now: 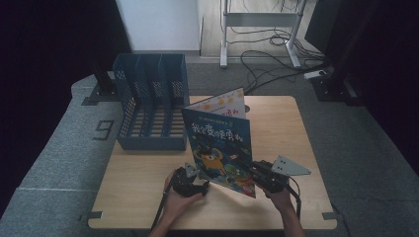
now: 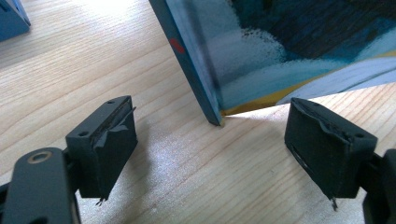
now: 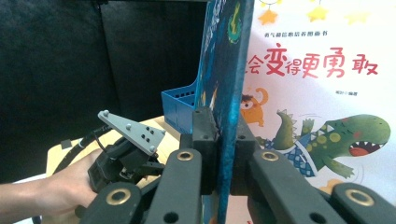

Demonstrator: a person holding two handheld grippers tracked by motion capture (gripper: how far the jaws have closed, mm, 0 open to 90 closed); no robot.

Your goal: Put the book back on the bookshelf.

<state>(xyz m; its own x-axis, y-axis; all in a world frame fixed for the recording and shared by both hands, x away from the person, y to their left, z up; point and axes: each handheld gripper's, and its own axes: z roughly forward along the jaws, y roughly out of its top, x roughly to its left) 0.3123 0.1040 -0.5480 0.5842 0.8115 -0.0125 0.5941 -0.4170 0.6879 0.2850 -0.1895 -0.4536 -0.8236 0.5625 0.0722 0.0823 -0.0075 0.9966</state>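
Observation:
A blue picture book (image 1: 220,148) stands upright on the wooden table (image 1: 143,182), and a white dinosaur book (image 1: 222,104) stands close behind it. My right gripper (image 1: 257,173) is shut on the blue book's lower right edge. In the right gripper view the pads (image 3: 205,135) pinch the blue book (image 3: 224,60), with the white book (image 3: 322,93) beyond it. My left gripper (image 1: 200,183) rests low by the blue book's lower left corner. In the left gripper view it (image 2: 210,140) is open, and the book's bottom corner (image 2: 218,117) stands just ahead of the gap, untouched.
A blue slotted file rack (image 1: 150,101) with several compartments stands at the table's back left, also seen as the rack (image 3: 180,107) past the book. Cables and a desk frame (image 1: 262,29) lie on the floor beyond the table. Bare wood lies at the front left.

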